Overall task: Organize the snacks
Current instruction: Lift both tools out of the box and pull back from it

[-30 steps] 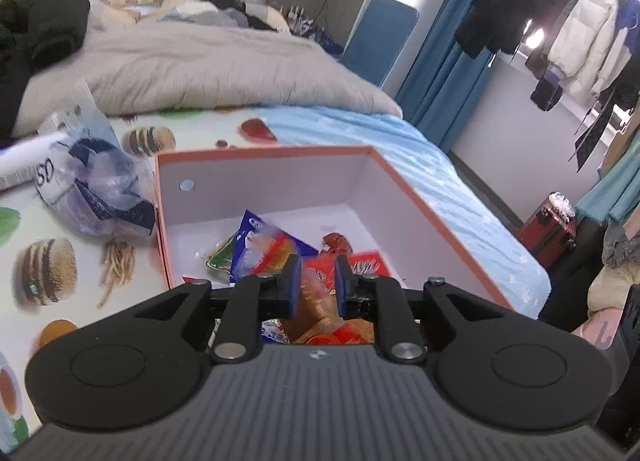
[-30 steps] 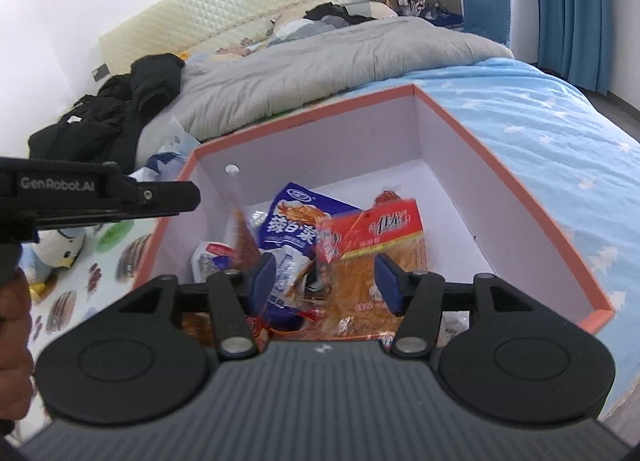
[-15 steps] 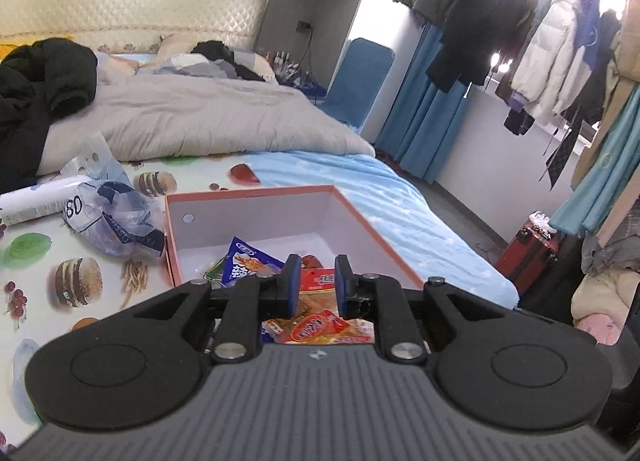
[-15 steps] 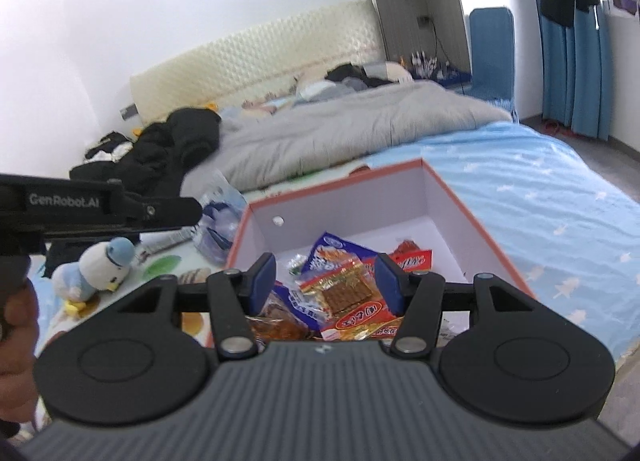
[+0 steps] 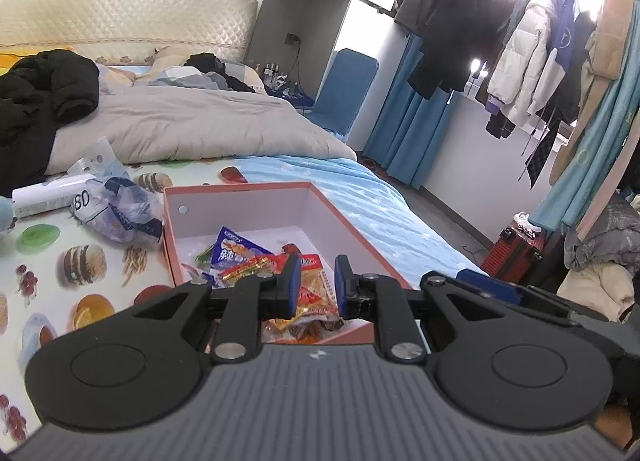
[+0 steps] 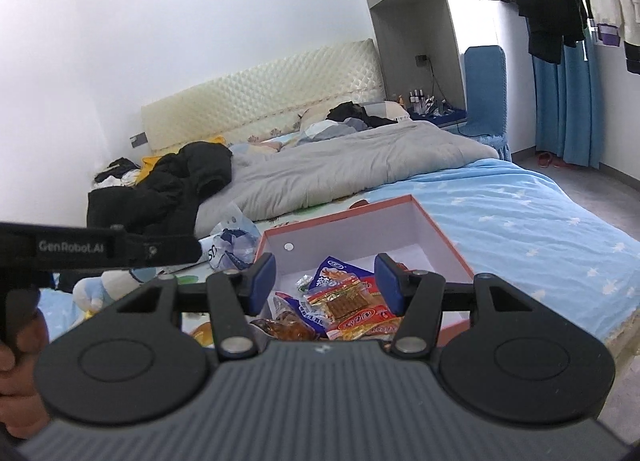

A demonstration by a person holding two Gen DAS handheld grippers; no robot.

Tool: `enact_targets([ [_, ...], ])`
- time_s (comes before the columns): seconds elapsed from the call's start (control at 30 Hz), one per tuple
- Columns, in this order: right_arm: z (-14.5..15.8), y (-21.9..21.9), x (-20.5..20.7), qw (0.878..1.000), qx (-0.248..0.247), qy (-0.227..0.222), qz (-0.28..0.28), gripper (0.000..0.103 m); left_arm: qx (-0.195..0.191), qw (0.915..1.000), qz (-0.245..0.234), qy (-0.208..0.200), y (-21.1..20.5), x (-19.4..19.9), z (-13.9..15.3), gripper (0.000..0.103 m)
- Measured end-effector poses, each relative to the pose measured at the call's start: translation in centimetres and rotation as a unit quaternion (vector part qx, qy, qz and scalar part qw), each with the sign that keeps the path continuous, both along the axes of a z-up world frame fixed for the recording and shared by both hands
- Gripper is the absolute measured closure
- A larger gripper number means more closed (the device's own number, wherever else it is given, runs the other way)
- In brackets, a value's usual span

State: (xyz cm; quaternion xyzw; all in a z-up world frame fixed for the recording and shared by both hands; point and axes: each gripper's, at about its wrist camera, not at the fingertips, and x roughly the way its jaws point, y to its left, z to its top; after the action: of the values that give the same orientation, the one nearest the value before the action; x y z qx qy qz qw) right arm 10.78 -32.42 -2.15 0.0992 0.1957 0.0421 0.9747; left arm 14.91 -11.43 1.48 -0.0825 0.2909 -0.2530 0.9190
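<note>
**A:** Got an orange-rimmed box sitting on the bed, white inside, with snack packets piled at the near end. Blue bag on top of red ones.

**B:** Near corner cut off behind both tools though. Left gripper narrowly apart, holding nothing; right gripper spread wide, also holding nothing. Crumpled plastic bag just left of the box, contents hard to make out.

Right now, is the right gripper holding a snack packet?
No, the right gripper is open and empty above the snacks in the box.
</note>
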Motion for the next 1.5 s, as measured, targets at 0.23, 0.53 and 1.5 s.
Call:
enact_targets([
  [0.23, -0.5, -0.1, -1.6, 1.0, 0.004, 0.0, -0.001, 0.046, 0.005, 0.9998, 0.015, 0.012, 0.8, -2.4, -0.7, 0.084],
  [0.53, -1.5, 0.4, -3.7, 1.0, -0.001, 0.012, 0.001, 0.046, 0.033, 0.999, 0.027, 0.012, 0.9, -4.8, -1.4, 0.084],
  [1.5, -2.3, 0.3, -7.9, 1.0, -0.011, 0.023, -0.003, 0.046, 0.054, 0.9948, 0.083, 0.022, 1.9, -10.0, -2.8, 0.084],
])
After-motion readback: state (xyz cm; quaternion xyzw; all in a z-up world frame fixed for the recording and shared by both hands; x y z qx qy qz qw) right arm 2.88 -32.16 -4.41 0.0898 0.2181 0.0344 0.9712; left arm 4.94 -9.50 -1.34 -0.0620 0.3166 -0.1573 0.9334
